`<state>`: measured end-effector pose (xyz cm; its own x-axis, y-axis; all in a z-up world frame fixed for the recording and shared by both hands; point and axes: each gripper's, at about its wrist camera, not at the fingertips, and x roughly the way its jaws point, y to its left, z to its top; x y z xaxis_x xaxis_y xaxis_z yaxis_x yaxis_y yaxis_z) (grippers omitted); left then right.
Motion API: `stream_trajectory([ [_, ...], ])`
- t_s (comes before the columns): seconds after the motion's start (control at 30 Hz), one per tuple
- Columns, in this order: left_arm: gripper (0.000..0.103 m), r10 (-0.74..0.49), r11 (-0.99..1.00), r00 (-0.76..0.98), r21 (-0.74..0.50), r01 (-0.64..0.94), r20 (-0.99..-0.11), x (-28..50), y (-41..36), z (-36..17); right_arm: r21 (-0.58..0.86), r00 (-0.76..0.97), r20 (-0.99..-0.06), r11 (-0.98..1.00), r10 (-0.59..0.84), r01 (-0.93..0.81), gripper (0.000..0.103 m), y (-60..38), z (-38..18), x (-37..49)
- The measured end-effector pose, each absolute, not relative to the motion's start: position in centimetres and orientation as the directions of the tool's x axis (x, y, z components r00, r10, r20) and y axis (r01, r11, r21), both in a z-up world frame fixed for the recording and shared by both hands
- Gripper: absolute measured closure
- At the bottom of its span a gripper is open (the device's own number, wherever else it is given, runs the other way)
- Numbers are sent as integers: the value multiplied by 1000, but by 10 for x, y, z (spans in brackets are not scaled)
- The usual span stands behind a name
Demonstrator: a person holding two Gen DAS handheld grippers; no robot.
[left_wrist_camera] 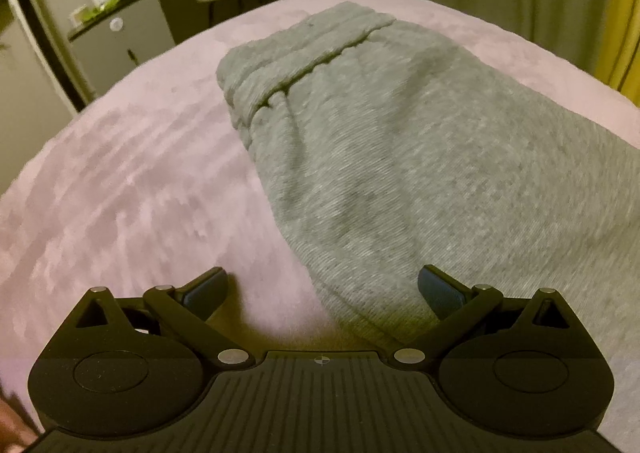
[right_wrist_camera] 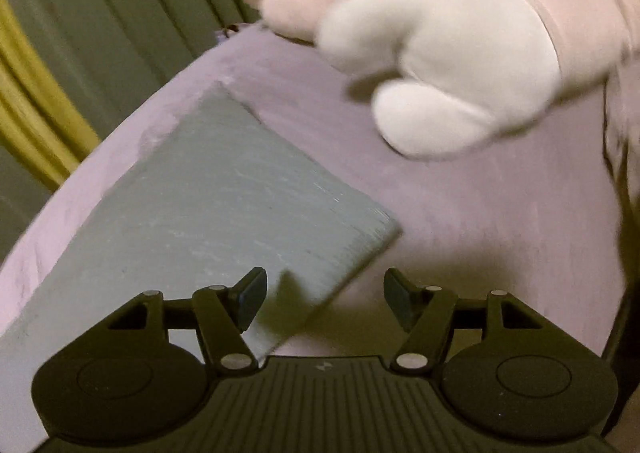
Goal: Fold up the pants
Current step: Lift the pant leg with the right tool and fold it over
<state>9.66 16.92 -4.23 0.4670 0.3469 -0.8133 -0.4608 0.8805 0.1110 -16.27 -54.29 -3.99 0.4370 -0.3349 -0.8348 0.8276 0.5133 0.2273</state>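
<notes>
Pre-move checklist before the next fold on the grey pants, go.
1. Left tool open, nothing in it: ok.
2. Right tool open, nothing in it: ok.
3. Grey pants lie flat on the pink bedspread: ok.
4. Hem corner within right tool's view: ok.
5. Plush toy lies apart from the pants: ok.
6. Right view sharp enough to aim: not ok, blurred.

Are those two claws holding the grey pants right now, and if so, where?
Neither holds anything. The left gripper and the right gripper both stand open above the pants, with no cloth pinched.
</notes>
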Motion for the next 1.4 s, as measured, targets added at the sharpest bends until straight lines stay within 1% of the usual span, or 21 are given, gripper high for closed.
stream_trajectory([
  [0.1, 0, 328, 879, 467, 84, -470, -821, 95, 173, -43, 347, 483, -840, 438, -248, 829, 36, -559, -57, -170],
  [0.13, 0, 326, 878, 468, 81, -471, -821, 95, 174, -43, 377, 500, -833, 418, -237, 827, 34, -559, -58, -174],
  [0.17, 0, 326, 878, 468, 80, -472, -821, 94, 174, -43, 410, 521, -822, 398, -227, 821, 30, -563, -60, -178],
  [0.27, 0, 333, 878, 467, 89, -469, -819, 95, 172, -44, 499, 579, -788, 335, -210, 799, 25, -573, -69, -184],
  [0.4, 0, 332, 878, 466, 88, -470, -820, 95, 172, -44, 538, 621, -757, 345, -203, 769, 27, -574, -68, -175],
  [0.43, 0, 329, 878, 466, 84, -471, -821, 95, 173, -44, 538, 628, -751, 362, -204, 761, 31, -573, -67, -171],
  [0.47, 0, 329, 878, 467, 83, -471, -821, 95, 173, -44, 539, 633, -748, 373, -200, 755, 46, -577, -64, -167],
  [0.57, 0, 321, 877, 467, 73, -475, -824, 94, 174, -44, 533, 630, -748, 377, -208, 757, 67, -578, -67, -162],
  [0.63, 0, 318, 876, 468, 67, -477, -825, 94, 174, -44, 543, 632, -745, 355, -214, 761, 74, -581, -71, -165],
  [0.73, 0, 315, 876, 467, 63, -479, -826, 94, 176, -44, 581, 657, -728, 332, -197, 743, 73, -586, -75, -171],
  [0.83, 0, 316, 876, 466, 67, -477, -826, 94, 175, -44, 612, 678, -712, 314, -180, 726, 66, -589, -79, -176],
  [0.93, 0, 317, 876, 466, 66, -478, -826, 94, 176, -43, 609, 682, -709, 334, -177, 719, 63, -589, -78, -172],
  [0.97, 0, 316, 876, 466, 66, -478, -827, 94, 176, -44, 604, 683, -708, 345, -182, 718, 63, -588, -75, -173],
  [1.0, 0, 315, 876, 466, 65, -478, -827, 94, 176, -43, 600, 689, -700, 367, -190, 711, 65, -585, -72, -172],
  [1.03, 0, 314, 876, 466, 63, -479, -827, 94, 176, -43, 595, 695, -692, 389, -196, 703, 78, -583, -69, -171],
  [1.07, 0, 313, 875, 466, 61, -480, -828, 94, 176, -43, 586, 695, -688, 407, -208, 701, 84, -582, -66, -170],
  [1.13, 0, 312, 875, 466, 60, -481, -828, 94, 176, -44, 587, 707, -675, 428, -209, 687, 84, -581, -62, -167],
  [1.2, 0, 313, 875, 466, 60, -481, -828, 94, 176, -44, 581, 700, -686, 430, -198, 691, 78, -583, -63, -162],
  [1.23, 0, 312, 875, 466, 60, -481, -828, 94, 176, -44, 571, 685, -705, 425, -185, 703, 74, -585, -66, -159],
  [1.3, 0, 311, 875, 466, 58, -481, -828, 94, 176, -44, 564, 669, -726, 415, -163, 714, 72, -588, -74, -154],
  [1.4, 0, 313, 875, 467, 60, -481, -827, 93, 176, -43, 570, 675, -717, 413, -171, 710, 74, -589, -73, -152],
])
